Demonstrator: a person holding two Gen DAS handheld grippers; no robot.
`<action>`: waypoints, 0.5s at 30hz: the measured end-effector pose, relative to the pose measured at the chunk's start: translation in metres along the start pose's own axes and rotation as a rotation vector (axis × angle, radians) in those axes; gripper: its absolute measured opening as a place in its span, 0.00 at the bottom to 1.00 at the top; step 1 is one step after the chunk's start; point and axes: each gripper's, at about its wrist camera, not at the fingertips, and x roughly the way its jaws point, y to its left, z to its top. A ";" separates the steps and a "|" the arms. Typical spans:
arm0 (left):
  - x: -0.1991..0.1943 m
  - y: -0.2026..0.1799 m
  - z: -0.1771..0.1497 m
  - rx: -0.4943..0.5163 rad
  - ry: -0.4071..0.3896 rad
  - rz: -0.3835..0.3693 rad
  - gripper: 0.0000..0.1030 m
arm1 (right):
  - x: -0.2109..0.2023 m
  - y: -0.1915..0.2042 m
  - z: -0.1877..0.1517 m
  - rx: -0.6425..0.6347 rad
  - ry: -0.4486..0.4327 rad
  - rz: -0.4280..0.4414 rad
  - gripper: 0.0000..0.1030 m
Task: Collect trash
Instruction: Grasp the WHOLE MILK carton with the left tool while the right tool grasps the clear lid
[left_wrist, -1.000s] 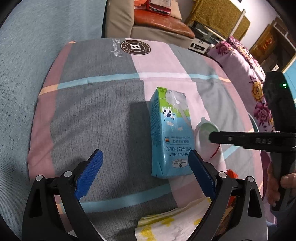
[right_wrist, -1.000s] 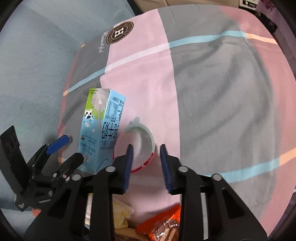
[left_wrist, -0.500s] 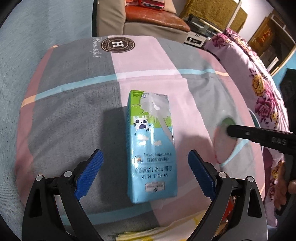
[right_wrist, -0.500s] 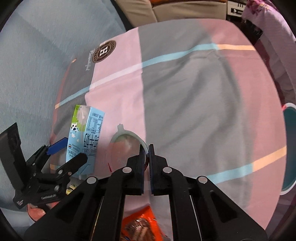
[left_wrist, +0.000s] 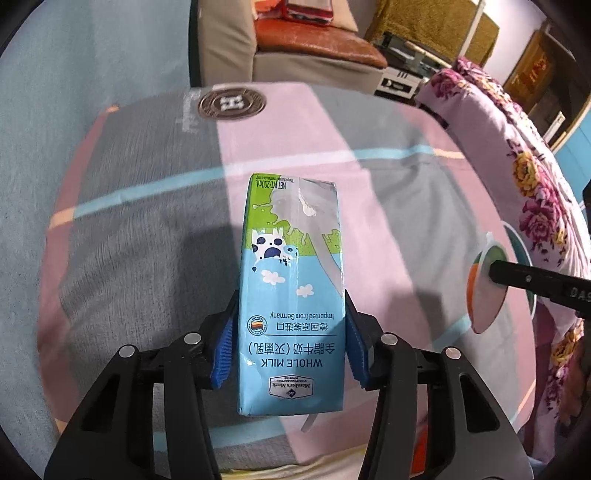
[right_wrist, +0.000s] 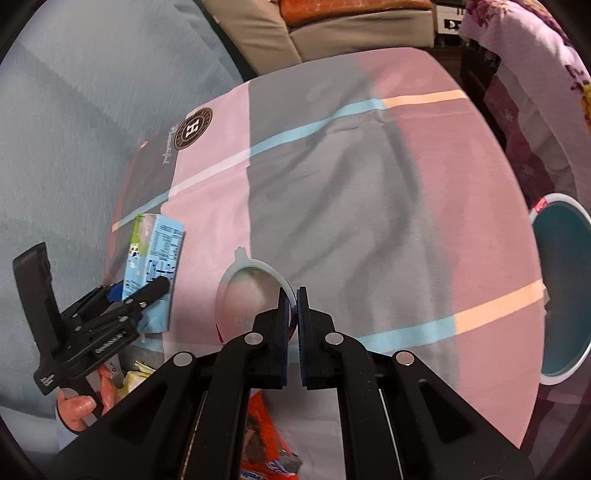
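**Carton and lid taken up over the striped cloth**

At lower centre of the left wrist view, the milk carton (left_wrist: 291, 295) is seen between the blue pads of the left gripper (left_wrist: 290, 347). The jaws are closing on its lower half, and the pads appear to press both long sides. The carton lies lengthwise along the fingers, over the pink and grey striped cloth (left_wrist: 140, 229).

At lower centre of the right wrist view, the right gripper (right_wrist: 293, 321) is clenched on the rim of a thin plastic lid (right_wrist: 245, 291). The lid is held edge-on, clear of the cloth, it seems. A teal bin (right_wrist: 557, 295) with a white rim is noted at the right edge of that frame.

Handling, as judged: the carton is probably light and likely empty, its card walls stiff at the edges but easily dented mid-face. A hold across the narrow sides, near the folded base, is judged safest. The lid is flimsy and slick, so a rim pinch is judged apt to slip.
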 end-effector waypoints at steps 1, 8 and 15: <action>-0.002 -0.003 0.001 0.004 -0.006 0.000 0.49 | -0.004 -0.004 -0.001 0.004 -0.007 0.000 0.04; -0.016 -0.042 0.005 0.057 -0.024 -0.023 0.49 | -0.027 -0.030 -0.007 0.040 -0.062 -0.006 0.04; -0.023 -0.093 0.008 0.131 -0.033 -0.049 0.49 | -0.050 -0.061 -0.015 0.092 -0.109 0.007 0.04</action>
